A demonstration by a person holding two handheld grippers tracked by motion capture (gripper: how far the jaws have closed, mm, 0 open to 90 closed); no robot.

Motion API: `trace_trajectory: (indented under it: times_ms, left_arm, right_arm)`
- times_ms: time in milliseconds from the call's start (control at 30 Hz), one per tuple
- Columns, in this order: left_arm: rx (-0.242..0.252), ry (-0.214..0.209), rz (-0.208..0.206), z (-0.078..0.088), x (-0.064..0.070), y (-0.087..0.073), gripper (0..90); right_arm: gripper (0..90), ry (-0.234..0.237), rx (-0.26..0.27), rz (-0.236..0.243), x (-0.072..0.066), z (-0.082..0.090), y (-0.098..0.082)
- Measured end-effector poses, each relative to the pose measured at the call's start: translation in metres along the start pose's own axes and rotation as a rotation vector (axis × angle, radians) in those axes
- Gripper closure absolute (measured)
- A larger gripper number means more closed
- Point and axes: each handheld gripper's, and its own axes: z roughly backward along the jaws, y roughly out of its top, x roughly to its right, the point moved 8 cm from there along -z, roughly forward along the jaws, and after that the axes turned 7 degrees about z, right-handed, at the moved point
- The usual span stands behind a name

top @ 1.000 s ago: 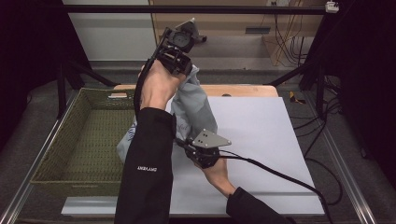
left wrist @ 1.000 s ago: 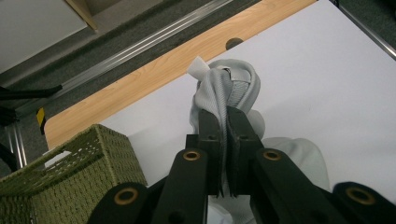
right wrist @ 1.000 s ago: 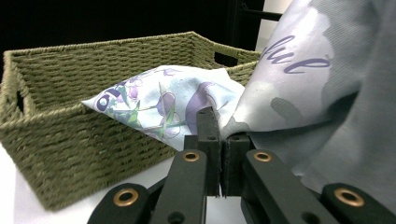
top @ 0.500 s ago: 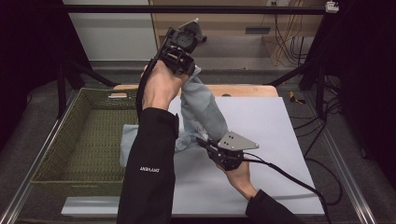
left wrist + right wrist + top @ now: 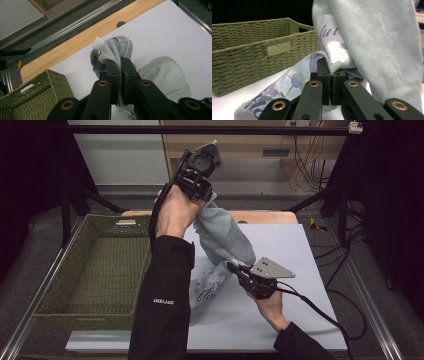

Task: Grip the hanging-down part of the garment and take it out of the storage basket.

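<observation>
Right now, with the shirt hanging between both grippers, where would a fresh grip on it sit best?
Probably on the free hem of the shirt lying on the table, coming from the basket side. The left gripper pinches the collar up high and the right gripper a low fold, so that slack printed edge is the loose part.

The right hand-held gripper [image 5: 234, 268] has slid rightward across the table, drawing the pale garment [image 5: 223, 234] out
</observation>
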Motion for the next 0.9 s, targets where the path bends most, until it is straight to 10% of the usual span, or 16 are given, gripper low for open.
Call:
trace_trajectory:
  times_ms: [267, 300, 567, 900]
  left_arm:
    - [-0.002, -0.003, -0.013, -0.004, 0.009, 0.002, 85.4]
    - [-0.019, -0.008, -0.029, -0.004, 0.01, 0.001, 85.4]
    - [-0.013, -0.041, -0.026, -0.013, 0.026, 0.001, 85.4]
    - [-0.035, -0.068, -0.058, -0.03, 0.037, -0.011, 85.3]
  right_arm:
    - [70.7, 0.024, -0.041, -0.023, -0.003, -0.007, -0.019]
    - [50.7, -0.002, -0.038, -0.029, -0.003, -0.005, -0.022]
    - [10.4, 0.011, 0.036, -0.059, -0.003, 0.018, -0.019]
    - [1.4, 0.018, 0.068, -0.112, 0.008, 0.056, -0.034]
